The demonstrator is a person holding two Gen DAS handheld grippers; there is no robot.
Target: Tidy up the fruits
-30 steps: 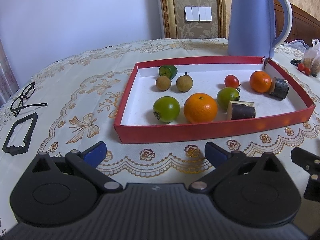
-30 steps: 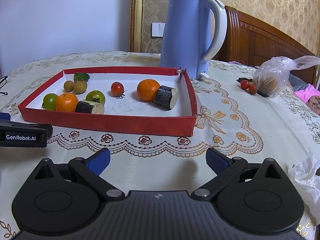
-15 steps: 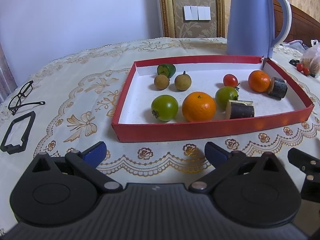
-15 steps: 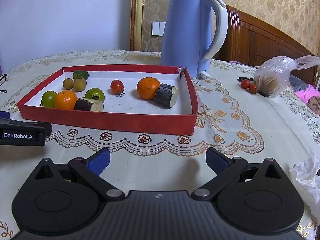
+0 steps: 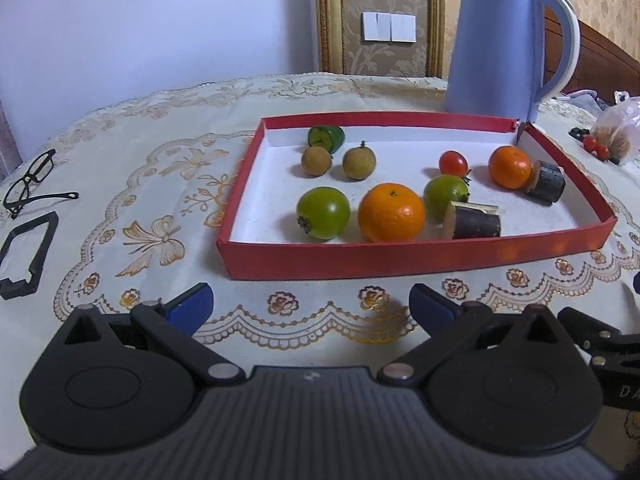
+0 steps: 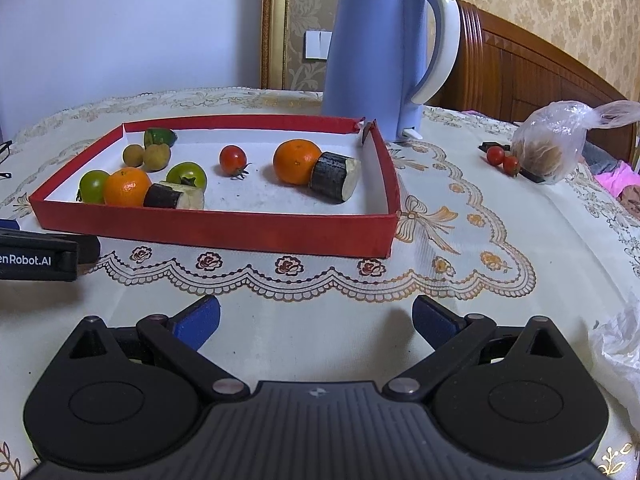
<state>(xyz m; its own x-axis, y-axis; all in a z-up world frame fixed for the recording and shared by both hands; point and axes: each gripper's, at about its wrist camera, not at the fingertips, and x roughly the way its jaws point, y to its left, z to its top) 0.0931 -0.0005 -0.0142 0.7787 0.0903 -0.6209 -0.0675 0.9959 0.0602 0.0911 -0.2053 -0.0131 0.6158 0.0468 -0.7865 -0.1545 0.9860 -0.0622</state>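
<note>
A red tray (image 5: pixel 400 258) (image 6: pixel 216 230) lies on the tablecloth holding fruit: two oranges (image 5: pixel 391 212) (image 6: pixel 297 161), two green tomatoes (image 5: pixel 323 212) (image 6: pixel 186 174), a red cherry tomato (image 5: pixel 453 163) (image 6: pixel 233 159), two brown longans (image 5: pixel 359 163), a green piece (image 5: pixel 326 138) and two dark-skinned cut chunks (image 5: pixel 472 220) (image 6: pixel 334 177). My left gripper (image 5: pixel 310 306) stands open before the tray's near wall, empty. My right gripper (image 6: pixel 316 322) is open too, empty, short of the tray's near right part.
A blue kettle (image 5: pixel 508 40) (image 6: pixel 384 48) stands behind the tray. Glasses (image 5: pixel 30 182) and a black frame (image 5: pixel 28 252) lie at the left. A plastic bag (image 6: pixel 556 142) with cherry tomatoes (image 6: pixel 502 159) beside it sits at the right; crumpled plastic (image 6: pixel 618 356) at the near right.
Both grippers have drifted slightly, the left one a little to the left and back; the tray sits slightly lower in the right view. Jaws stay open and no fruit has moved.
</note>
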